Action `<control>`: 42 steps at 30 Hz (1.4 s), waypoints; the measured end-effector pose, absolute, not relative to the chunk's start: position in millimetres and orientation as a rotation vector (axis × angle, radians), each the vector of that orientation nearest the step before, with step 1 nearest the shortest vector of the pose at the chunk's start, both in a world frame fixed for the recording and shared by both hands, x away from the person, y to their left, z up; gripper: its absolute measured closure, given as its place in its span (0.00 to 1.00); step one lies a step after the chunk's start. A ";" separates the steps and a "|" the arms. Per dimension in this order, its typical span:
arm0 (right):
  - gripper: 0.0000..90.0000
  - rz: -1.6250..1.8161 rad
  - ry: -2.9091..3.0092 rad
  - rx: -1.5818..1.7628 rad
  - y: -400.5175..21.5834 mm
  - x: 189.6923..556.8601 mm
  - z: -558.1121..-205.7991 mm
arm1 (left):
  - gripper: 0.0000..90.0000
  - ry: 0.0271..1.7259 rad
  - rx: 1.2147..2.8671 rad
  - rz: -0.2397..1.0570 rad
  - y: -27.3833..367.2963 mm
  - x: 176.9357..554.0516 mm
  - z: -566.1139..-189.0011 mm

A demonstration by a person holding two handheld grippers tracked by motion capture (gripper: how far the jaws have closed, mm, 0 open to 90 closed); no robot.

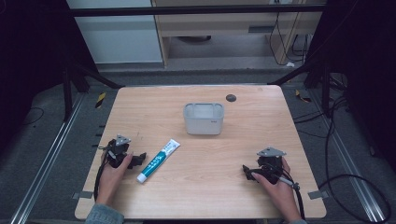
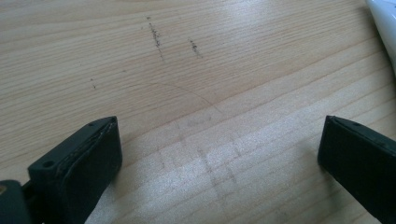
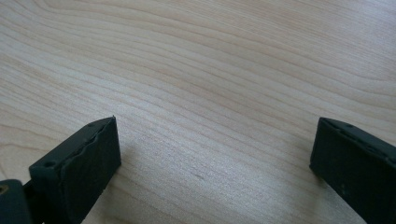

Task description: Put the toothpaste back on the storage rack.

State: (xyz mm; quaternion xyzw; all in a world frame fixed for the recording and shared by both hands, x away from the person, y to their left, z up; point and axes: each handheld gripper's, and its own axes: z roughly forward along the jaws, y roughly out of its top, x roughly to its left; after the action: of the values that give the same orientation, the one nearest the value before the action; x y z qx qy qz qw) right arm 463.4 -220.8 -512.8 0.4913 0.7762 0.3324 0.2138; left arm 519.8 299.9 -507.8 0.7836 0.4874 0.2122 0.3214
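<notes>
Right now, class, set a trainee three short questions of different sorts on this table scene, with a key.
1. True or false: the tube lies inside the bin.
2. Which gripper is nearer the tube: A left, B right?
3. Fill in: both grippers' jaws stand ____.

Key:
1. False; it lies flat on the table, in front of the bin.
2. A; the left gripper sits just beside the tube, the right gripper is farther off.
3. Open, with nothing between them.
</notes>
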 end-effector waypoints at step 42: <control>0.01 0.921 2.168 1.350 -221.6 465.9 -513.2 | 0.03 1.020 2.265 0.579 236.8 490.2 -441.3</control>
State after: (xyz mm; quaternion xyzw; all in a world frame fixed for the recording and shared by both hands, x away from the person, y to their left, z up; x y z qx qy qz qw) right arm 465.9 -221.6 -513.2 0.4860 0.7803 0.3317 0.2117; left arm 490.2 236.8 -441.3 0.8496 0.3825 0.2171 0.2913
